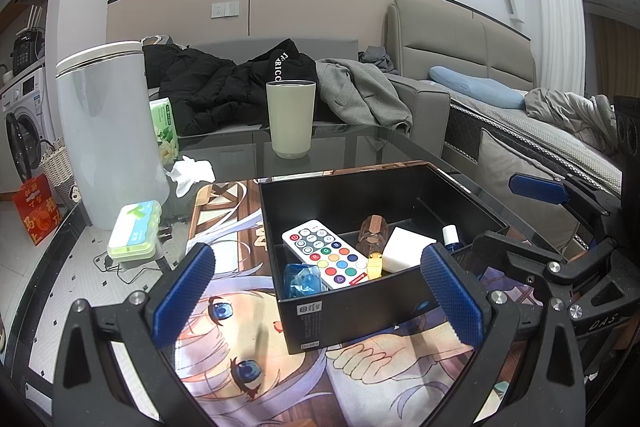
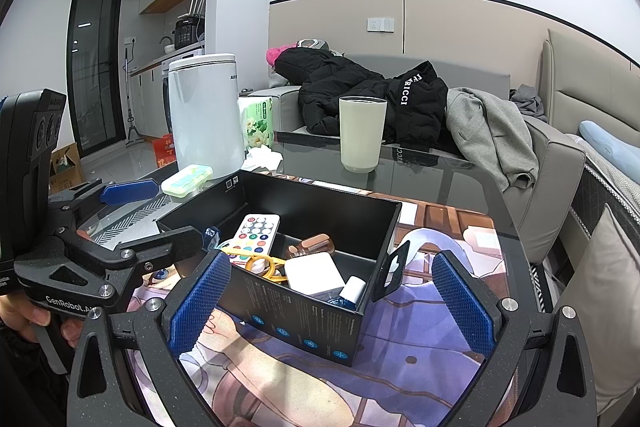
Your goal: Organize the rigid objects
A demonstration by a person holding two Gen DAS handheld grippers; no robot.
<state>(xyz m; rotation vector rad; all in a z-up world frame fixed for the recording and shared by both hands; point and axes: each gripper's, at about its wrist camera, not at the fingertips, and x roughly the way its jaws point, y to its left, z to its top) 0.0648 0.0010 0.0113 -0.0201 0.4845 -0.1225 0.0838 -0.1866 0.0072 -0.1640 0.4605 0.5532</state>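
A black open box (image 1: 356, 311) stands on an anime-print mat (image 1: 240, 359) on the glass table. In it lie a white remote with coloured buttons (image 1: 326, 253), a blue faceted piece (image 1: 302, 279), a brown bottle (image 1: 372, 233), a white block (image 1: 406, 247), a yellow clip (image 1: 374, 265) and a small white-capped blue bottle (image 1: 450, 237). My left gripper (image 1: 320, 295) is open and empty, its jaws on either side of the box's near wall. In the right wrist view the box (image 2: 304, 323) sits between my open, empty right gripper's (image 2: 332, 303) fingers.
A beige cup (image 1: 291, 119), a tall white canister (image 1: 108, 131), a green tissue pack (image 1: 164, 127), a crumpled tissue (image 1: 192, 173) and a green-white case (image 1: 136, 231) stand on the table. A sofa with coats (image 1: 240, 91) is behind.
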